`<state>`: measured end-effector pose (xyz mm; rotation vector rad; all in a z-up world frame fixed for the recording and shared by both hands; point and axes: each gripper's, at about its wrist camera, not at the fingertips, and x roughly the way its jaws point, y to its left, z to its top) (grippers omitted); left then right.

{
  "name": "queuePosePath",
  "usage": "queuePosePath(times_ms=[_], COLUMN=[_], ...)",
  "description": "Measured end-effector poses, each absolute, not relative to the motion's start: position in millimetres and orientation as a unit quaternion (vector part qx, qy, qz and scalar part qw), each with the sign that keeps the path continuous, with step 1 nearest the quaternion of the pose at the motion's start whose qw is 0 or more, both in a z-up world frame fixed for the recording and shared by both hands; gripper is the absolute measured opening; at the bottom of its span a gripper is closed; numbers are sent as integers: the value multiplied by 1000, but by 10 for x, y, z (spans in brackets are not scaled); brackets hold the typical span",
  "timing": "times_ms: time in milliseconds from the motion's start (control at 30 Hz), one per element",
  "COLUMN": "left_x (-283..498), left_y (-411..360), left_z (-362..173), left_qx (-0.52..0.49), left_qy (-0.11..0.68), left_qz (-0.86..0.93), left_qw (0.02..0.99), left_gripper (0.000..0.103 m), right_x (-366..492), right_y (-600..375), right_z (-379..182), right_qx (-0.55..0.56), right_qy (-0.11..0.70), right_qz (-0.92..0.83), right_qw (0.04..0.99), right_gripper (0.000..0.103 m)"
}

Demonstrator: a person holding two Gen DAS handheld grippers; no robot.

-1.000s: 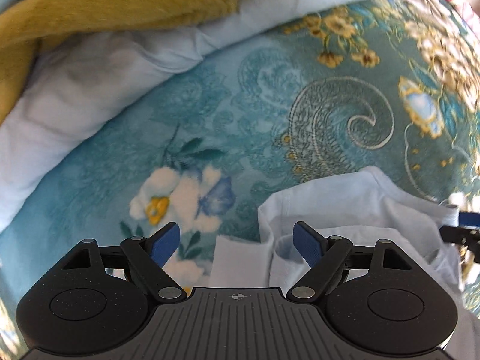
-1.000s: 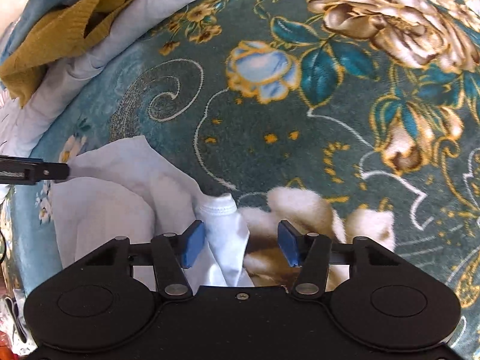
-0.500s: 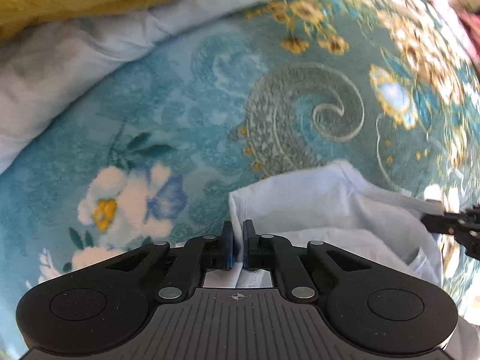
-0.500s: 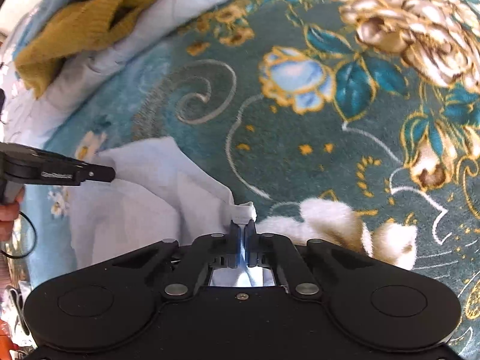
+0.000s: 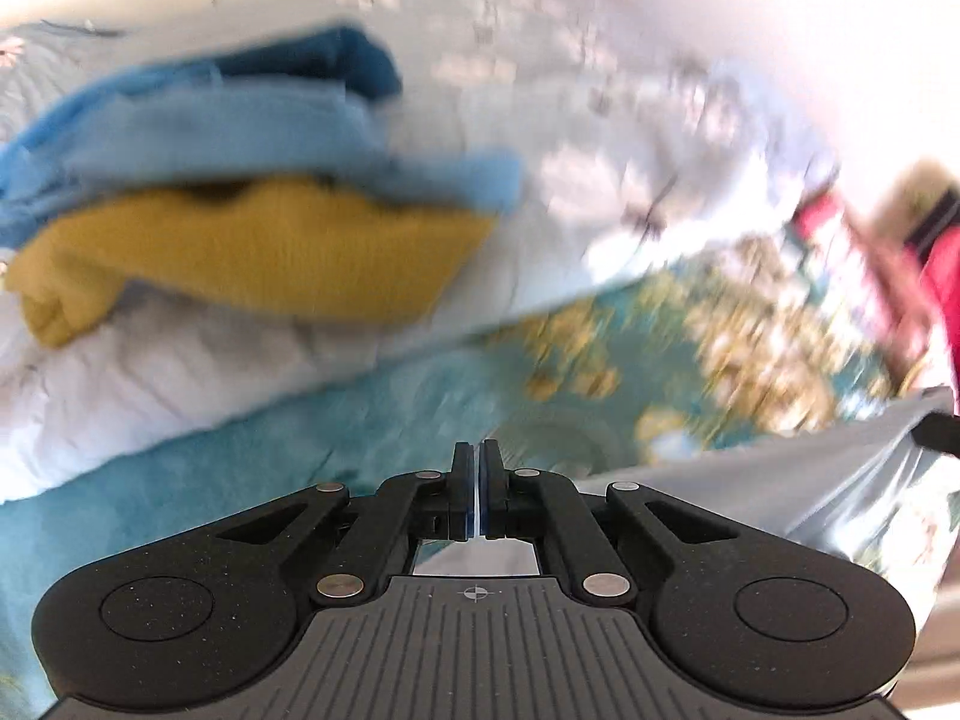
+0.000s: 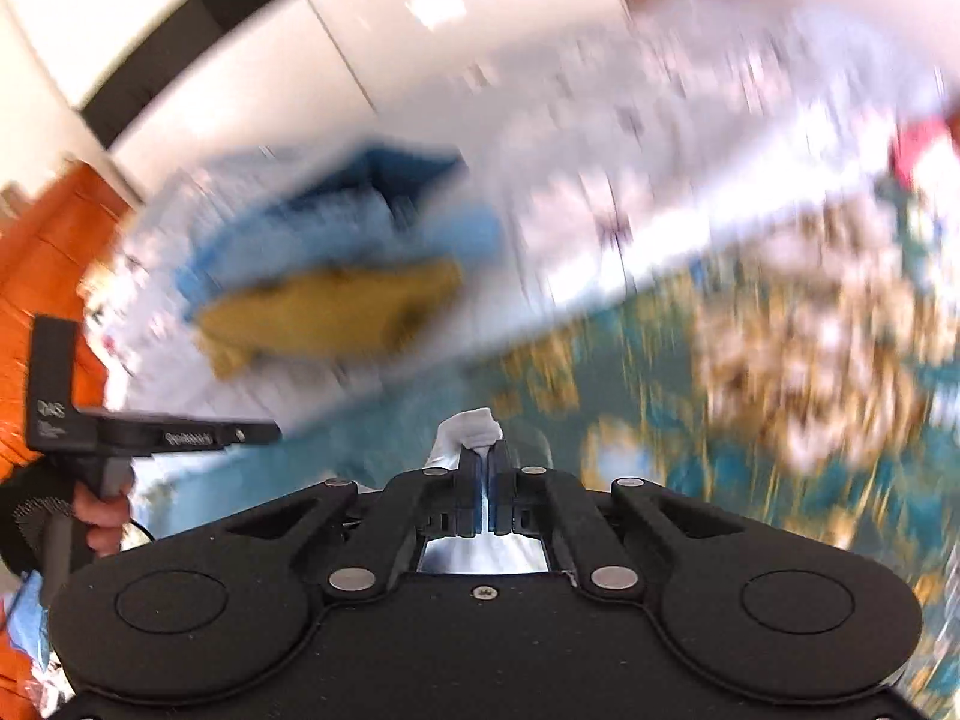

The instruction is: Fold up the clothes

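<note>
small print on left hand-held gripper (image 6: 150, 438) too blurred to read

Pale wall (image 6: 252, 60) with a dark band, teal floral bedspread (image 5: 180, 480), bright, blurred daylight.

Bedroom: floral bedspread (image 5: 372, 438), piled clothes (image 5: 240, 192)

Thin smooth white cloth garment (image 6: 471, 429), seemingly plush floral blanket (image 5: 210, 468), knitted mustard sweater (image 5: 258, 252), matt black plastic claw (image 5: 478, 474)
</note>
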<state>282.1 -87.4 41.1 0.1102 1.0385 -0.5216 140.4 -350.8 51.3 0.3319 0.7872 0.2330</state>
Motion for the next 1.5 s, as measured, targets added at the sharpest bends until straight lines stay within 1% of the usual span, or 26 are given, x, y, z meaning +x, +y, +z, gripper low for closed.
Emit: queuePosePath(times_ms=[133, 200, 367, 400, 467, 500, 567, 633, 767, 800, 833, 900, 1033, 1167, 1300, 1333, 1367, 1400, 1500], left_x=[2523, 2342, 1903, 1822, 1667, 1603, 1478, 1386, 1200, 1131, 1097, 1030, 923, 779, 712, 694, 677, 661, 615], left_y=[-890, -864, -609, -532, -379, -317, -158, -12, 298, 386, 464, 623, 971, 1353, 1660, 1726, 1783, 1834, 1936], left_z=[865, 1007, 1156, 1171, 1190, 1188, 1188, 1152, 1062, 1036, 1009, 959, 910, 896, 876, 870, 863, 855, 790], left_qx=[18, 8, -34, -44, -58, -59, -58, -65, -85, -88, -89, -90, -97, -112, -124, -126, -129, -131, -139], left_qy=[455, 449, 456, 457, 460, 463, 465, 469, 483, 487, 491, 498, 509, 517, 523, 525, 527, 528, 535], left_qz=[-239, -228, -189, -183, -172, -167, -164, -160, -151, -148, -145, -140, -117, -78, -40, -30, -22, -15, 4], left_qw=[858, 864, 869, 869, 869, 869, 868, 866, 858, 856, 854, 851, 847, 845, 842, 841, 840, 839, 833], left_gripper=[1, 3, 3, 5, 13, 20, 21, 21, 25, 28, 34, 38, 38, 38, 40, 40, 41, 41, 48], right_x=[1331, 1299, 1292, 1277, 1220, 1183, 1120, 1073, 868, 815, 763, 639, 365, 315, 335, 356, 383, 410, 414], right_y=[-3696, -3806, -4139, -4182, -4255, -4273, -4267, -4224, -3791, -3615, -3434, -3049, -2261, -1488, -836, -730, -653, -577, -613], right_z=[1294, 1598, 2031, 2138, 2362, 2455, 2557, 2477, 1926, 1755, 1583, 1281, 840, 699, 565, 507, 436, 366, 227], right_qx=[115, 92, 66, 56, 38, 36, 34, 54, 99, 105, 115, 129, 139, 122, 95, 89, 85, 81, 83], right_qy=[288, 253, 215, 206, 183, 173, 173, 210, 307, 332, 359, 407, 478, 506, 514, 520, 531, 541, 555], right_qz=[131, 132, 117, 110, 96, 94, 87, 88, 130, 142, 157, 186, 250, 307, 360, 363, 359, 354, 353], right_qw=[942, 954, 967, 971, 978, 980, 980, 972, 938, 926, 913, 885, 831, 797, 773, 768, 763, 758, 748], right_gripper=[3, 3, 3, 3, 3, 3, 4, 4, 4, 4, 4, 4, 4, 5, 5, 6, 11, 13, 13])
